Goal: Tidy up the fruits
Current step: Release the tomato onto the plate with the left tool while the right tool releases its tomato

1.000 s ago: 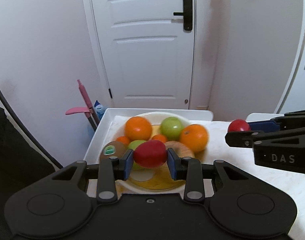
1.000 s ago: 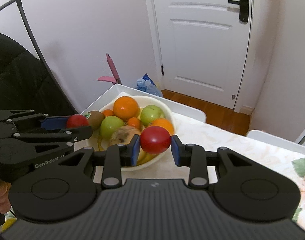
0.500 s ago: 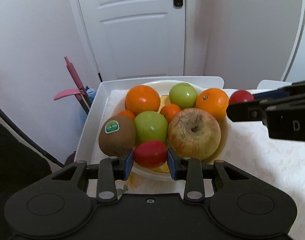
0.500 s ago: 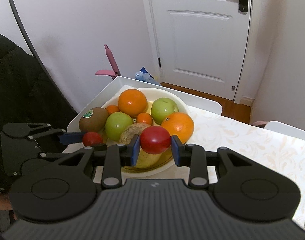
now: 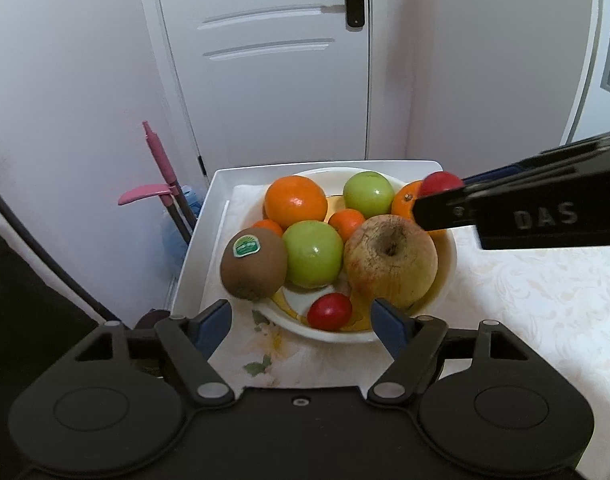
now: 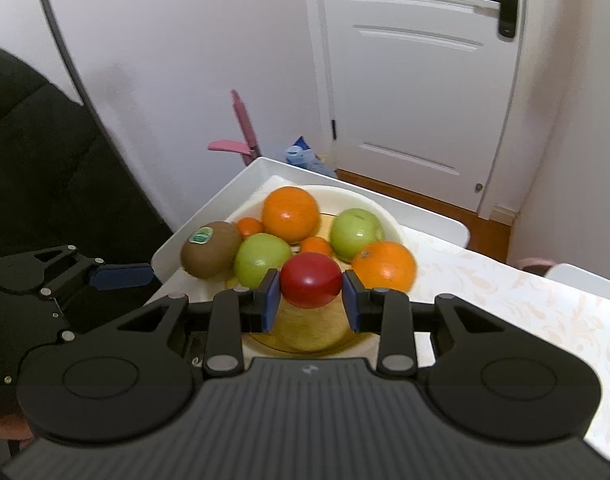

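Fruit bowl (image 5: 449, 248) holds one red tomato (image 5: 329, 311) between the left gripper's (image 5: 301, 320) spread jaws. Right gripper (image 6: 310, 295) hovers above, clamped on another tomato (image 6: 310, 279); it needs lowering into a gap and releasing.

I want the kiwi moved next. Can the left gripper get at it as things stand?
Probably yes: the left gripper is open and empty, and the kiwi sits at the bowl edge nearest it, top exposed, though a green apple presses its side.
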Action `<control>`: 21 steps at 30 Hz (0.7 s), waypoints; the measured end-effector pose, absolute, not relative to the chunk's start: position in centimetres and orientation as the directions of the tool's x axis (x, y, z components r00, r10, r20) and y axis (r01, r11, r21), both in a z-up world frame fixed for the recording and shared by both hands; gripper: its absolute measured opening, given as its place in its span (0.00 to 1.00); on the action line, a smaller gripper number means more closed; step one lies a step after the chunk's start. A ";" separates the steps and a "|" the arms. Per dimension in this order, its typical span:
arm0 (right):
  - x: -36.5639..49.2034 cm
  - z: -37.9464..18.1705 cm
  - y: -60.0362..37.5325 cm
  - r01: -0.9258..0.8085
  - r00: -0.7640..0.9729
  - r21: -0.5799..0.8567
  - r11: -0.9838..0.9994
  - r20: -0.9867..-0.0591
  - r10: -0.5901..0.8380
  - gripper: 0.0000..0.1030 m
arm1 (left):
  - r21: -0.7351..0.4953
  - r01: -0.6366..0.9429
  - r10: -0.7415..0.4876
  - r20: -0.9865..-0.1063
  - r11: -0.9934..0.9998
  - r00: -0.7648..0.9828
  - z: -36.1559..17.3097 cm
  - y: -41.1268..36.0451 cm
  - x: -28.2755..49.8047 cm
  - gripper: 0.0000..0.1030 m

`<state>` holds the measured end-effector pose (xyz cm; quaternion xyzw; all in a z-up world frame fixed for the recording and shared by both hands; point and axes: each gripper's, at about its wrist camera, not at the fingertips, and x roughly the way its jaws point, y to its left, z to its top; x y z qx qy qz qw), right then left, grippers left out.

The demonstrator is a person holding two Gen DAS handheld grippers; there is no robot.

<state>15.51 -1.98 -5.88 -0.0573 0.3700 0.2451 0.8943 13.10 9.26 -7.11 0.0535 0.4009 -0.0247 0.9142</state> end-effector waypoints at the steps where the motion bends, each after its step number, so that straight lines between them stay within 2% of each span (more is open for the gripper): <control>1: 15.5 -5.9 -1.6 -0.491 0.602 0.077 0.868 -0.690 0.402 0.46 | 0.077 0.086 -0.001 -0.735 0.993 0.678 -7.1 9.4 12.9 0.78; 18: 15.7 -8.9 4.2 -0.612 0.534 0.022 0.791 -0.726 0.434 0.47 | 0.078 0.036 0.037 -0.768 0.996 0.639 -8.9 12.0 11.1 0.78; 19: 15.6 -9.0 4.3 -0.615 0.539 0.014 0.789 -0.723 0.433 0.50 | 0.078 0.035 0.038 -0.770 0.996 0.637 -9.0 12.0 11.0 0.78; 20: 15.5 -9.1 4.5 -0.619 0.543 0.003 0.785 -0.720 0.432 0.60 | 0.076 0.033 0.038 -0.771 0.997 0.635 -9.1 12.1 11.0 0.78; 21: 15.3 -9.0 4.6 -0.623 0.549 -0.010 0.782 -0.718 0.428 0.65 | 0.075 0.032 0.038 -0.773 0.997 0.633 -9.2 12.2 11.0 0.78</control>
